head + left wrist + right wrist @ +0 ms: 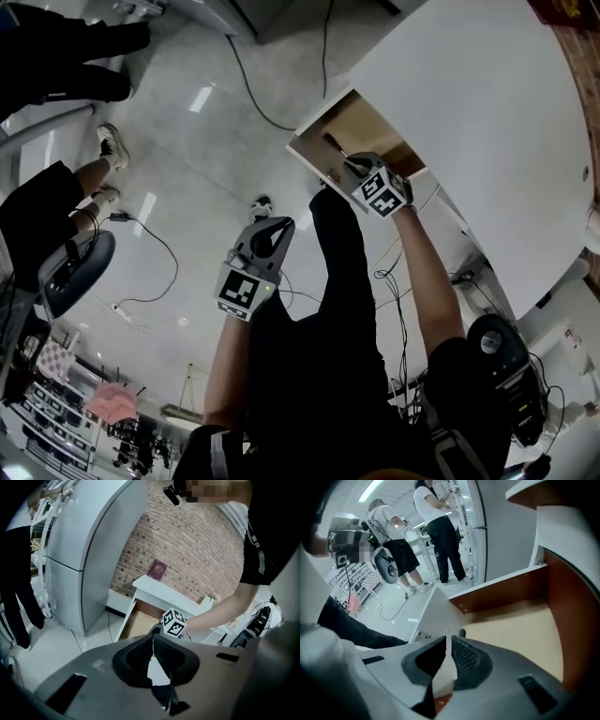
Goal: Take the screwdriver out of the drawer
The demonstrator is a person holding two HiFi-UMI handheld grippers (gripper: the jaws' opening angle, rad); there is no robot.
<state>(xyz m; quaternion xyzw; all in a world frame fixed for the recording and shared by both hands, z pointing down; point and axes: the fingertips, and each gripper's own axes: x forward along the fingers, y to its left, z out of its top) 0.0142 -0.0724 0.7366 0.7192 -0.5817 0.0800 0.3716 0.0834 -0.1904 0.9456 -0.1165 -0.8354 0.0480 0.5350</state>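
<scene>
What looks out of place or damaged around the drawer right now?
Nothing stands out. The drawer is pulled open, the screwdriver is inside it just ahead of the right tongs, and nothing looks spilled or broken.

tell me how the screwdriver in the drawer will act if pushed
The screwdriver looks slim and rigid, so it is probably stiff and light. Lying on the smooth drawer floor, it may roll or skid when nudged.
</scene>
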